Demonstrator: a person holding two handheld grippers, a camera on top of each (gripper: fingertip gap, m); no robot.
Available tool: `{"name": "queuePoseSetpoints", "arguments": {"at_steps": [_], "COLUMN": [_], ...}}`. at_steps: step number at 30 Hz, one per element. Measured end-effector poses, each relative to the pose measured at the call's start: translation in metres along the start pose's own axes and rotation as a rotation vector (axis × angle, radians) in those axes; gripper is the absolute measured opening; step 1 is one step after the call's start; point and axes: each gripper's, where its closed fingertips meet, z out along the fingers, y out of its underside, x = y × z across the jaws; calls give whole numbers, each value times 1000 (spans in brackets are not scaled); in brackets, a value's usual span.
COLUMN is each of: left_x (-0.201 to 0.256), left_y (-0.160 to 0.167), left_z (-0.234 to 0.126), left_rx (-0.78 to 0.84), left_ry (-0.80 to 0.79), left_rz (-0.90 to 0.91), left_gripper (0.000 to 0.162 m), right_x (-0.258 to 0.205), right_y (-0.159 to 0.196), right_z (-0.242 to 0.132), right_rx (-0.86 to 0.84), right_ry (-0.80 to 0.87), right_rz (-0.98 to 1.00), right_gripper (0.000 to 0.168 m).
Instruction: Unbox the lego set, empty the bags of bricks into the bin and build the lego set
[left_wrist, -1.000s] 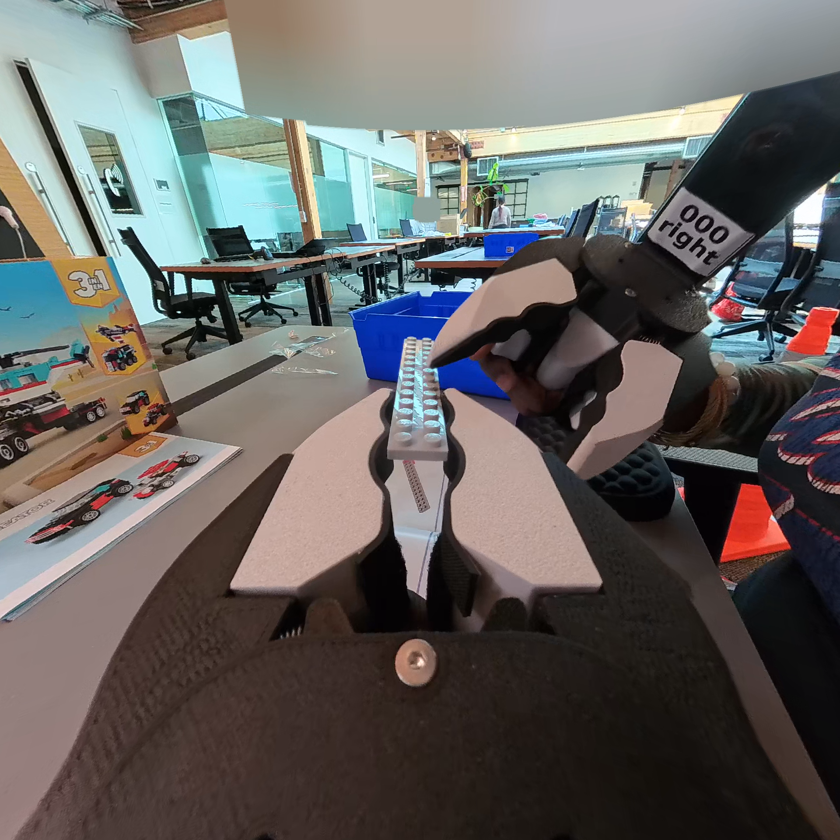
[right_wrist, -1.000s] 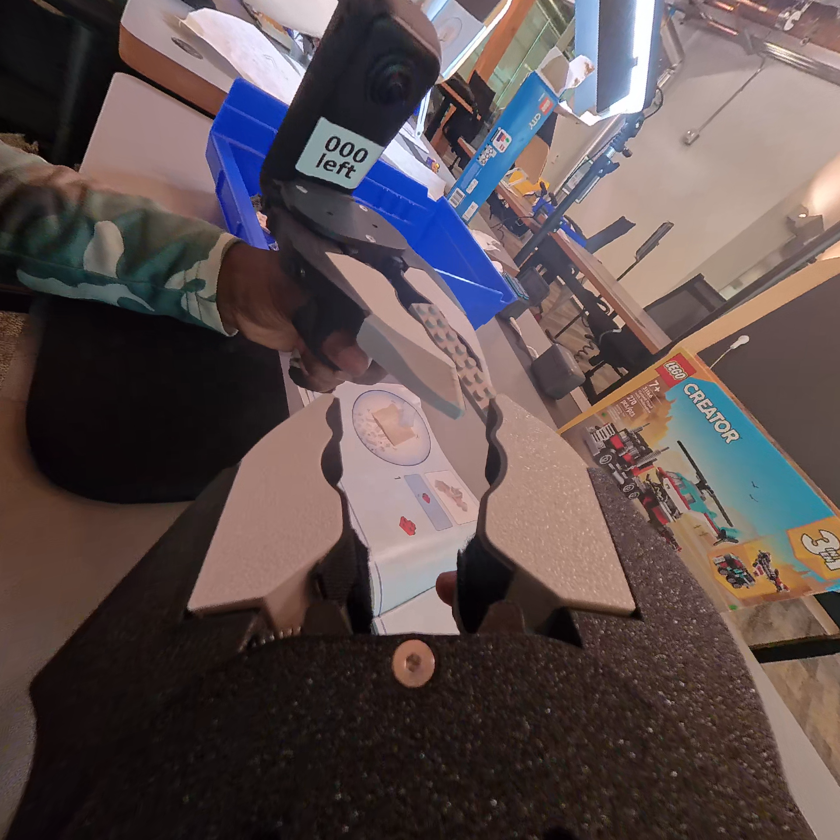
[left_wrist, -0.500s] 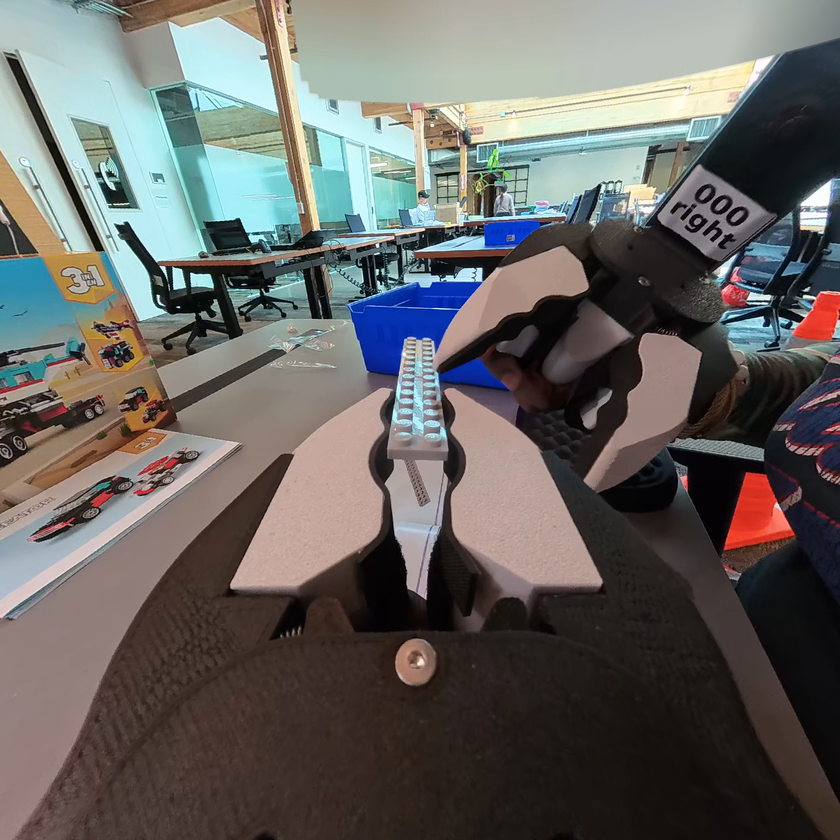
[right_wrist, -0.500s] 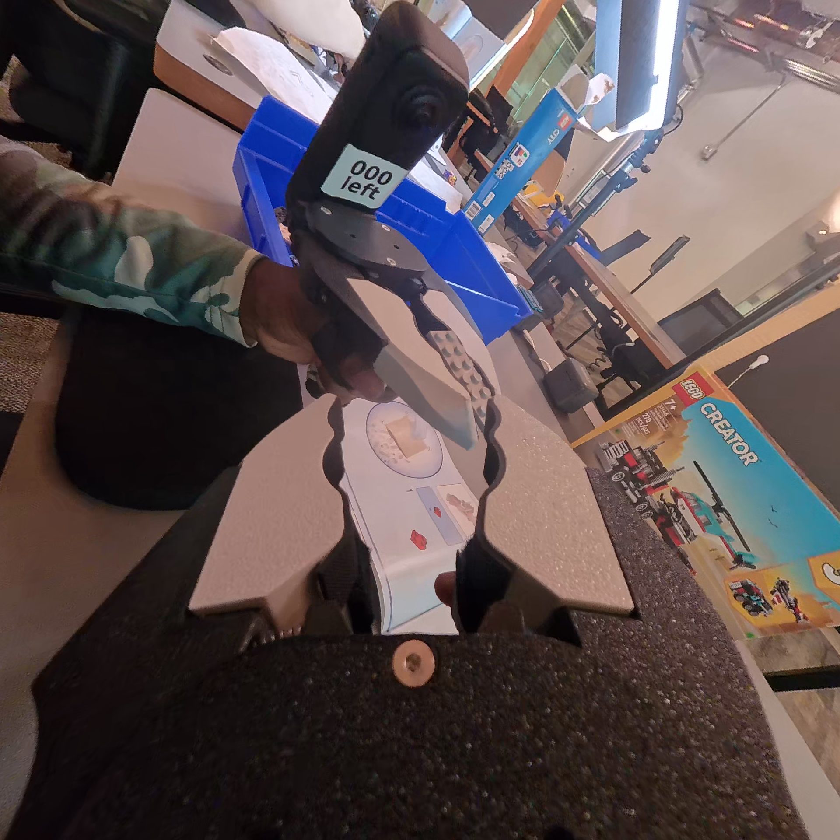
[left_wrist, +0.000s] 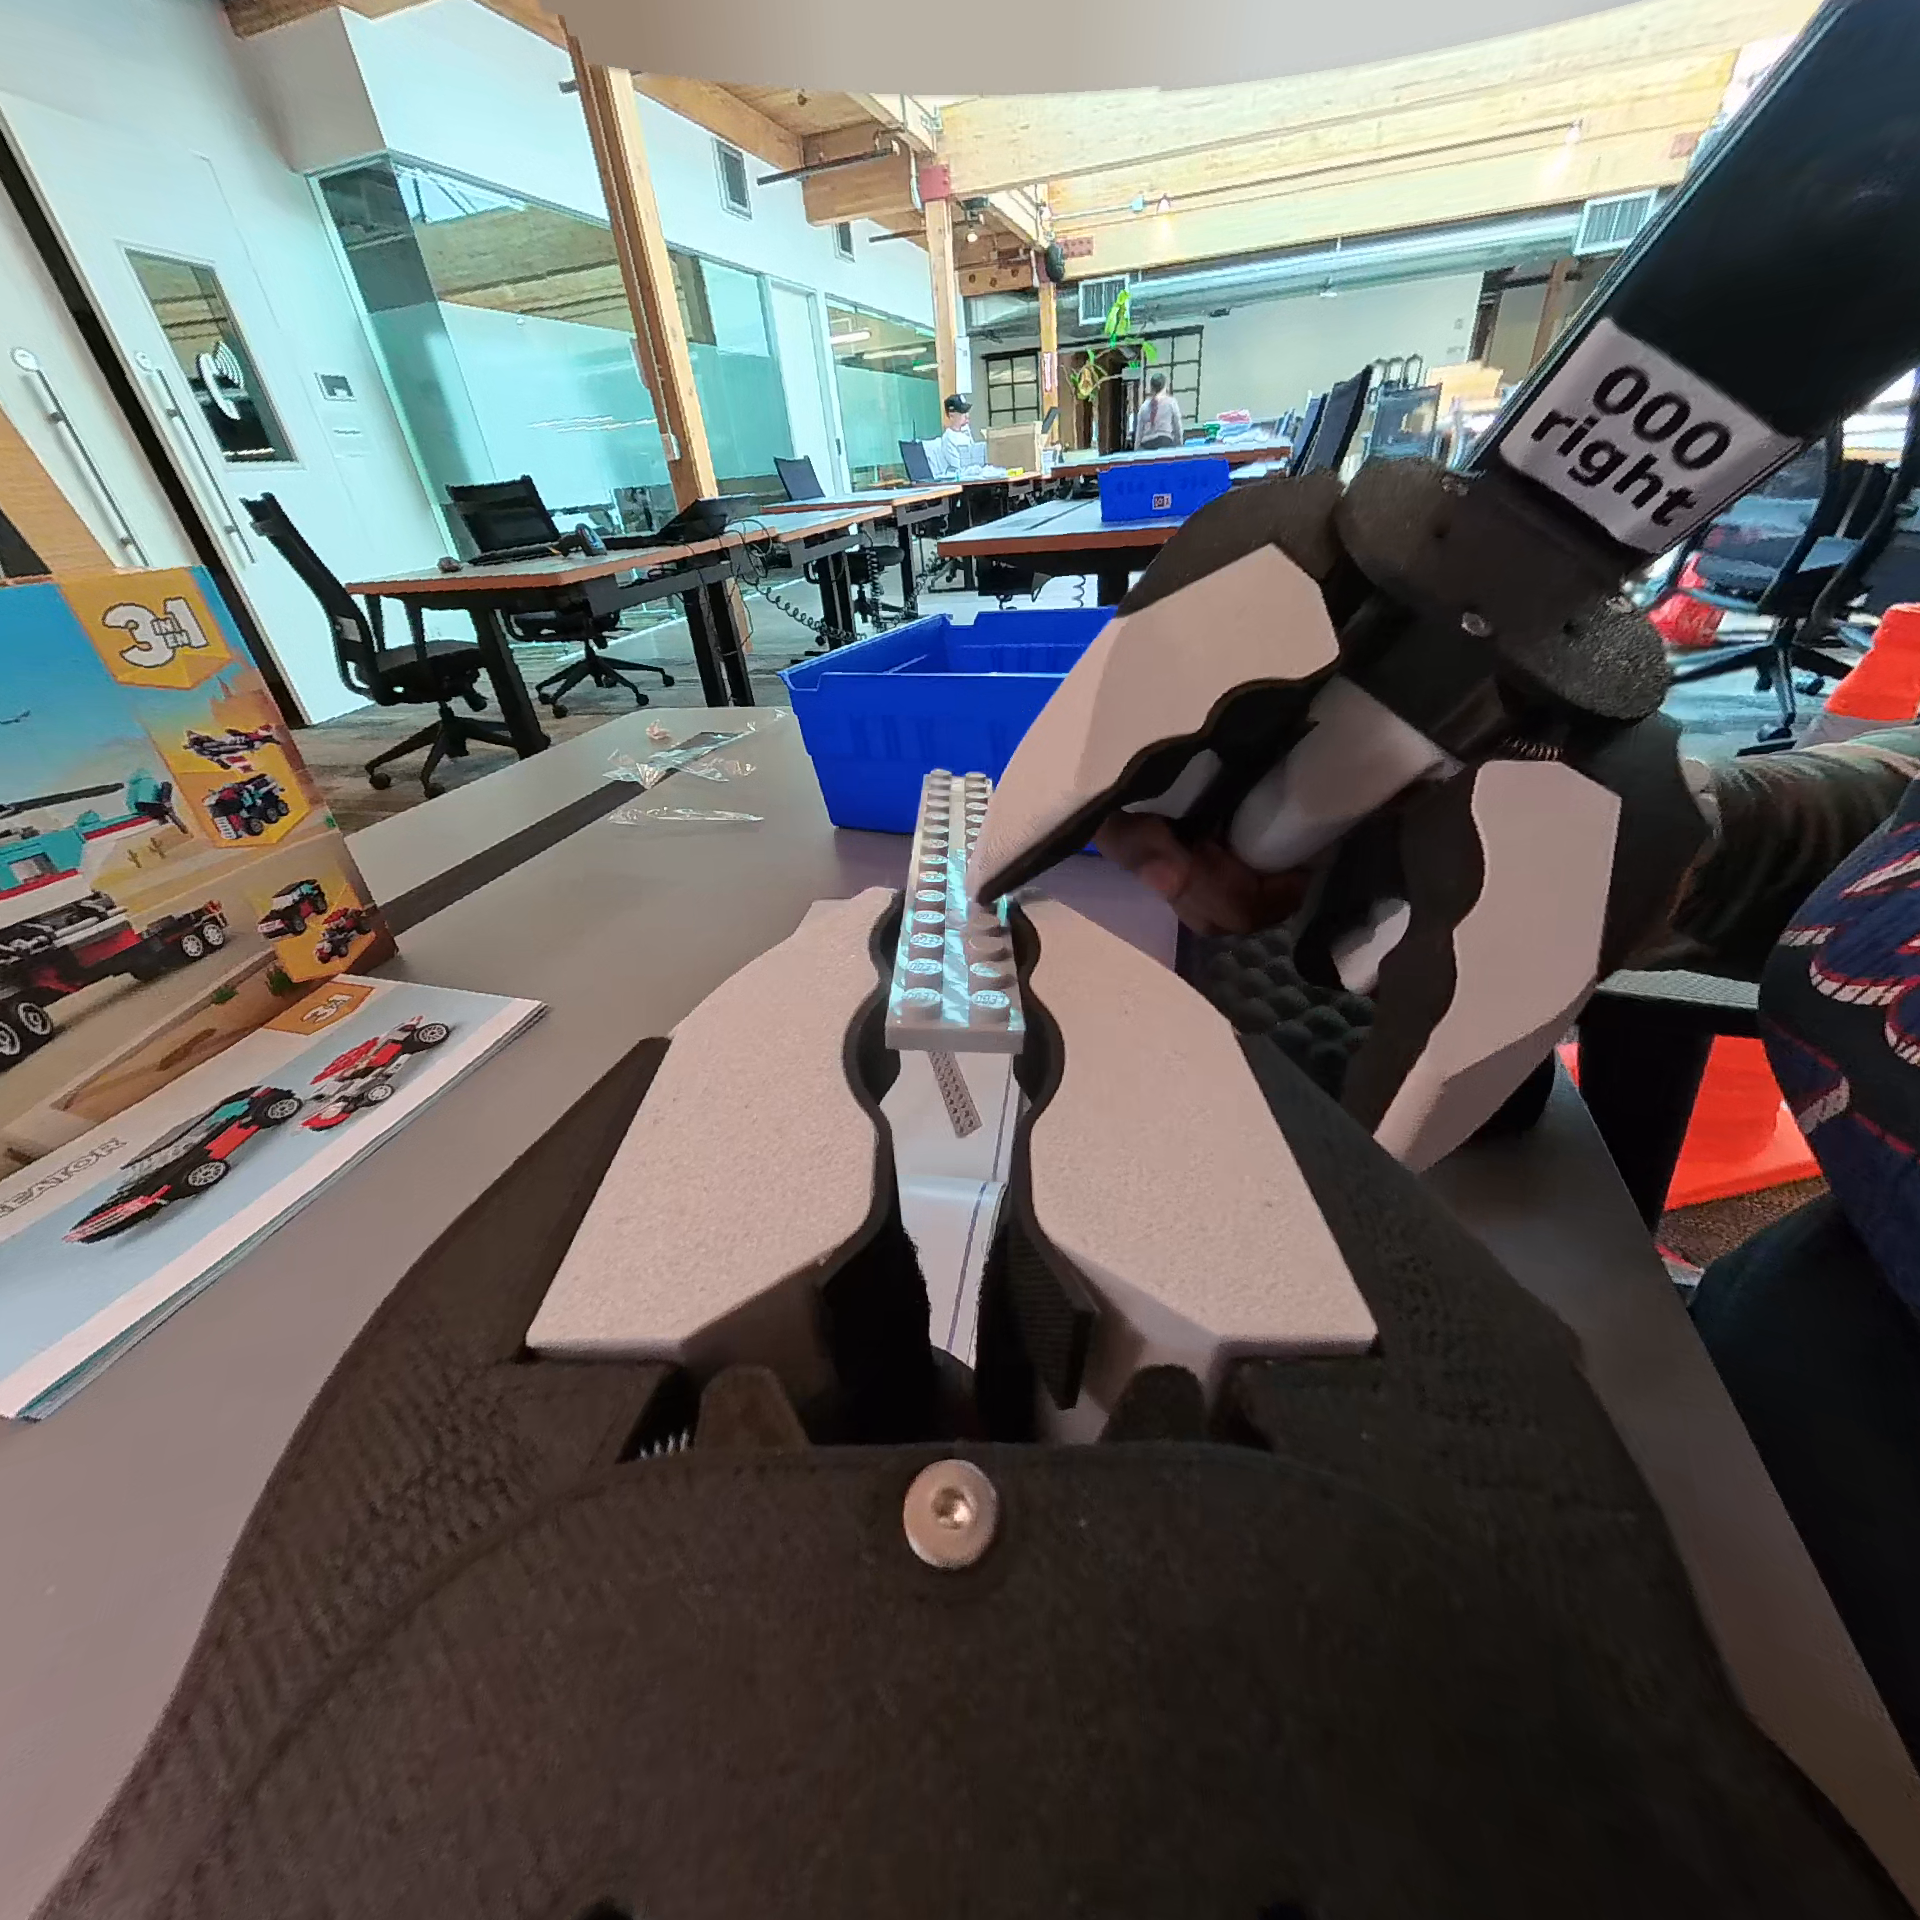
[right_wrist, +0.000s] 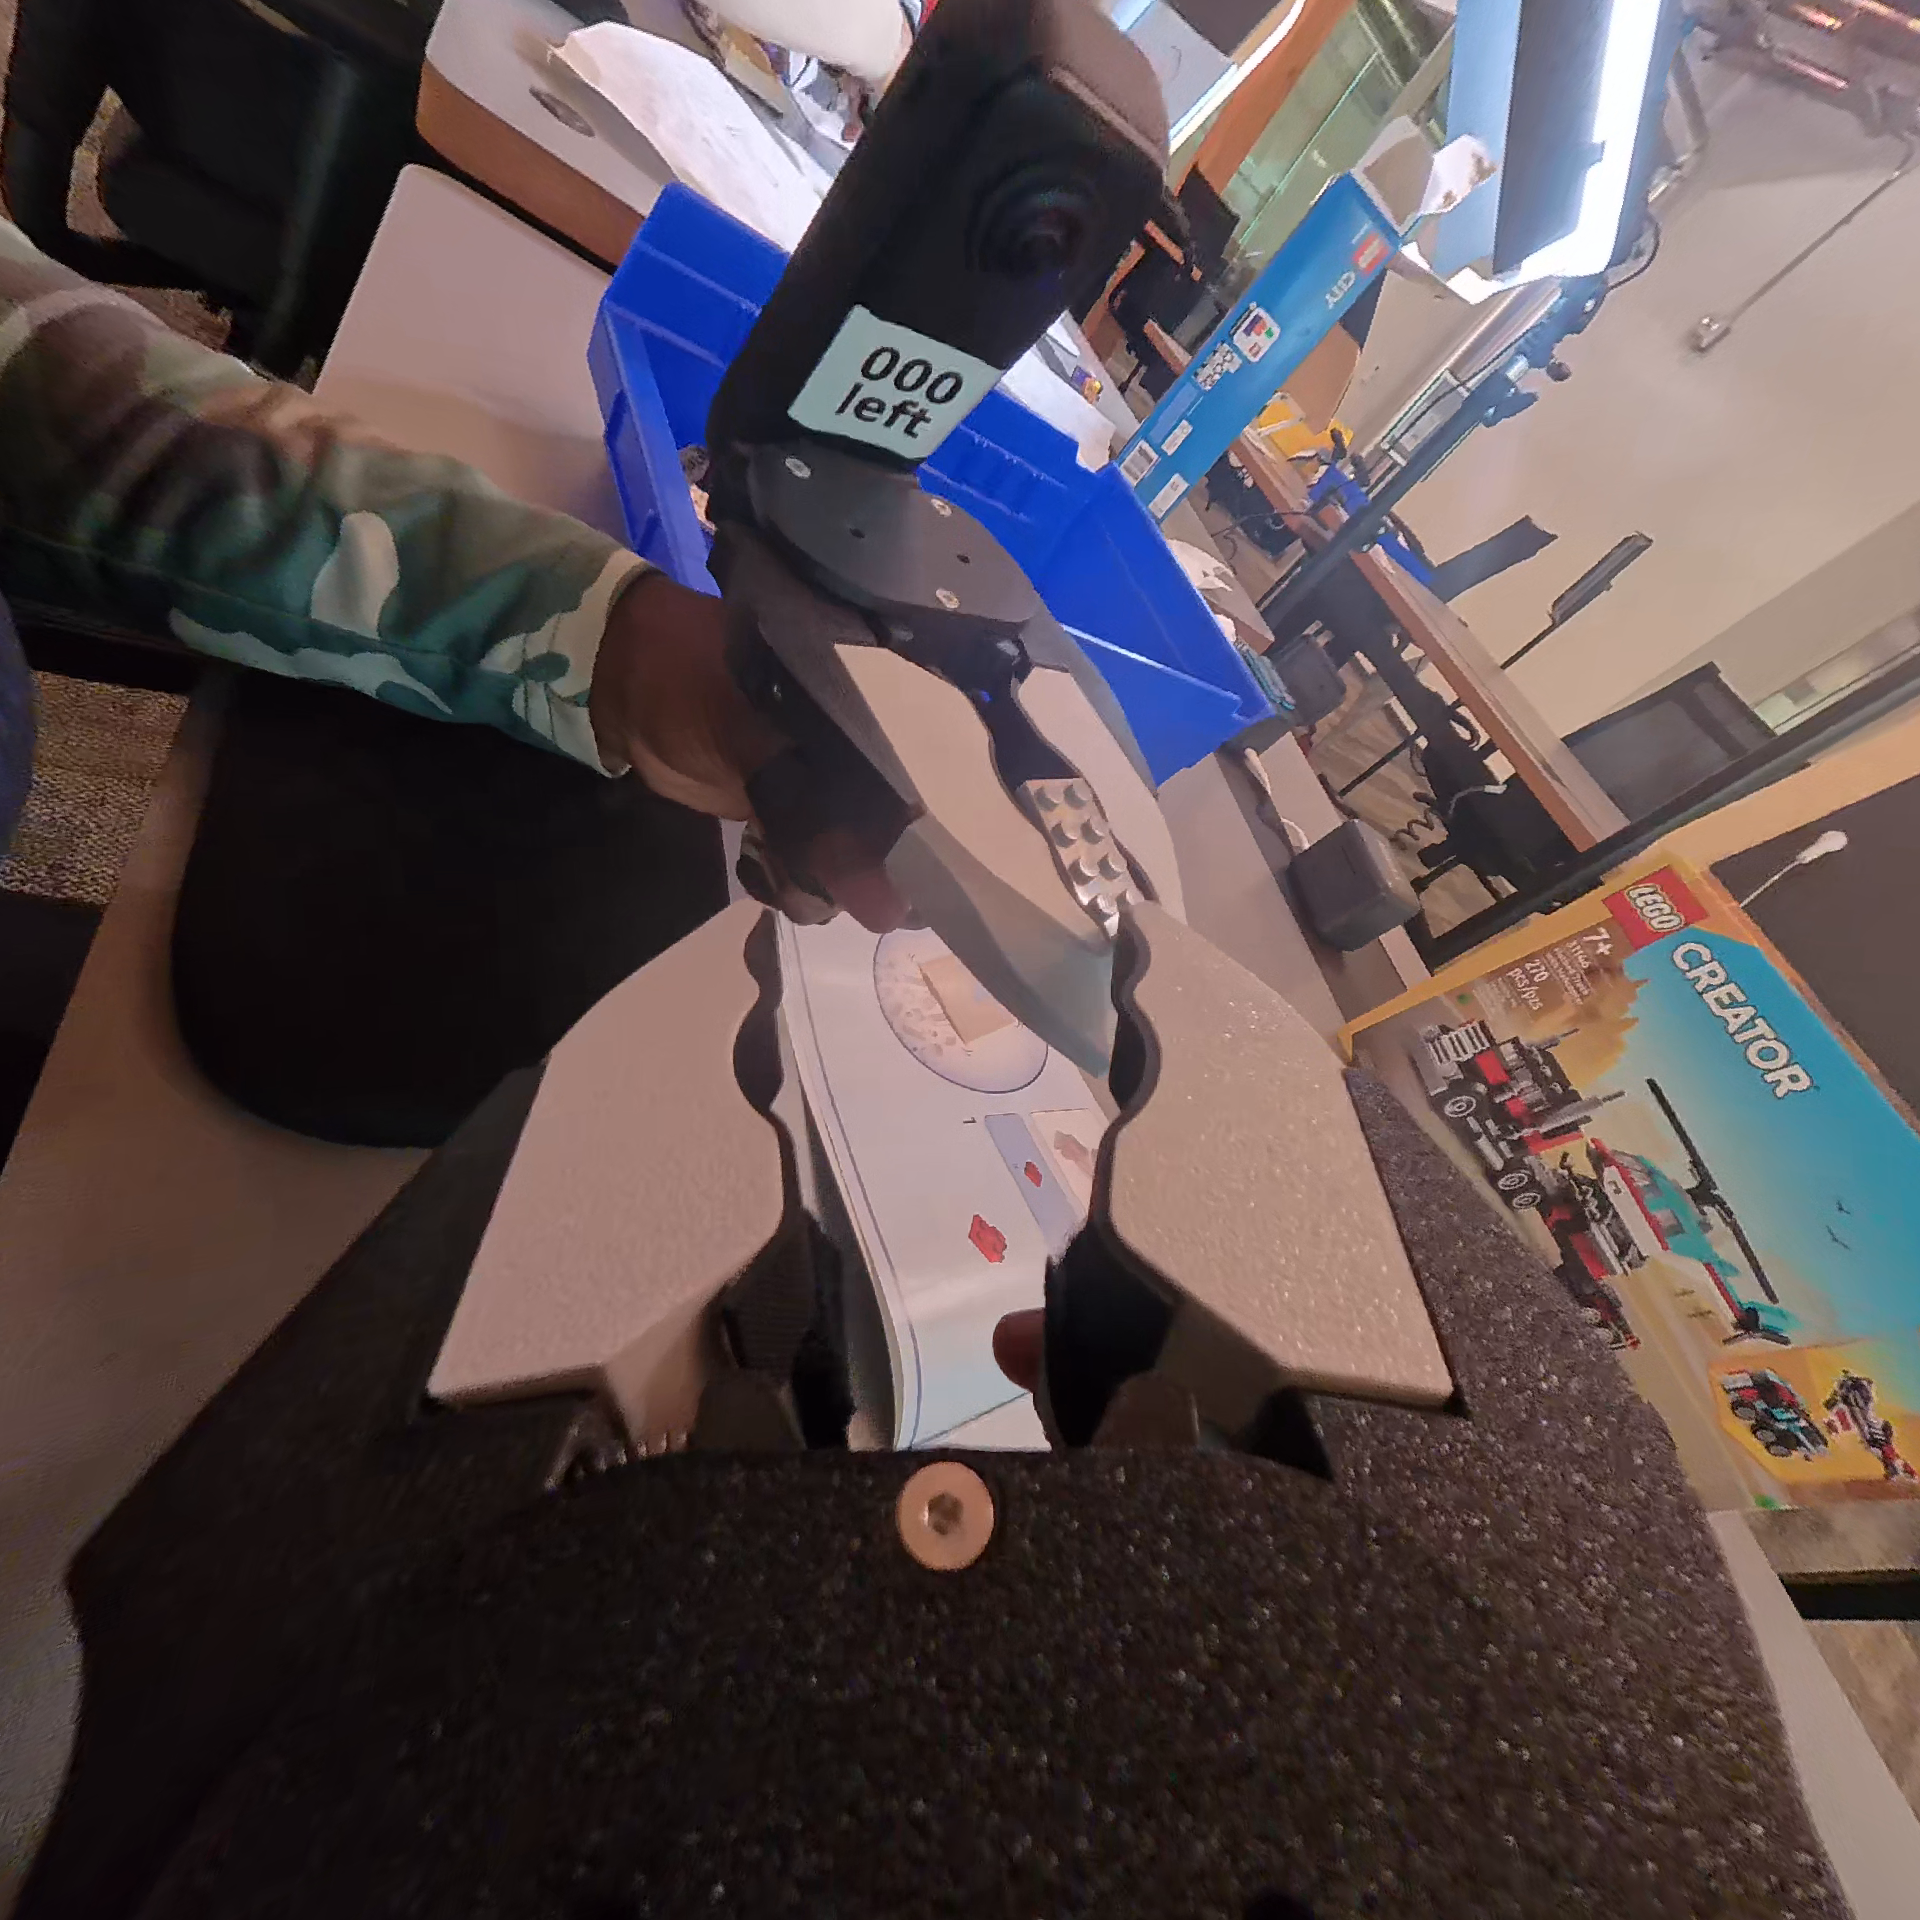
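My left gripper (left_wrist: 951, 914) is shut on a long grey studded plate (left_wrist: 951, 935), which points forward above the table. My right gripper (left_wrist: 1195, 1023) is open and comes in from the right. Its upper fingertip (left_wrist: 997, 883) rests on the plate's studs, with a small teal glint at the tip. In the right wrist view my right gripper (right_wrist: 945, 925) is open and empty, its jaws either side of the left gripper's fingers (right_wrist: 987, 935) and the plate (right_wrist: 1081, 852). The blue bin (left_wrist: 914, 717) stands behind.
The lego box (left_wrist: 125, 810) stands at the left with a closed booklet (left_wrist: 260, 1122) in front of it. An open instruction booklet (right_wrist: 966, 1195) lies under the grippers. Empty clear bags (left_wrist: 675, 769) lie near the bin. A black pad (right_wrist: 416, 883) lies beside the booklet.
My right gripper has moved down towards the plate, and its upper fingertip now rests on the studs. My left gripper keeps its hold on the plate.
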Motion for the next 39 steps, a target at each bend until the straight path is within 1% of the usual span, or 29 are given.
{"name": "queuePoseSetpoints", "arguments": {"at_steps": [5,11,15,20,25,29,32,34,35,36,39], "left_x": [0,2,3,4,4,5,5,7,7,8,12], "left_y": [1,4,5,7,7,9,10,11,12,13,14], "left_z": [0,2,2,3,3,3,4,4,5,5,4], "left_rx": [-7,-27,-33,-43,-44,-59,-65,-73,-76,-81,-86], "left_ry": [1,3,3,5,7,5,6,9,12,15,45], "left_rz": [4,21,27,32,33,40,45,54,55,56,53], "left_gripper": [17,17,18,18,18,17,18,17,17,18,17], "right_x": [0,-5,-6,-10,-11,-15,-15,-20,-23,-24,-7], "right_y": [-7,-2,-10,-5,-12,-8,-17,-14,-11,-13,-15], "right_z": [-1,3,3,7,7,10,10,13,14,12,-12], "right_rx": [24,1,29,6,31,12,49,25,6,22,98], "right_ry": [-6,-36,-39,-57,-59,-83,-88,-124,-145,-153,-151], "right_rz": [2,0,-2,-6,-15,-13,-15,-14,-8,12,146], "right_gripper": [61,61,61,60,60,59,60,60,63,64,64]}}
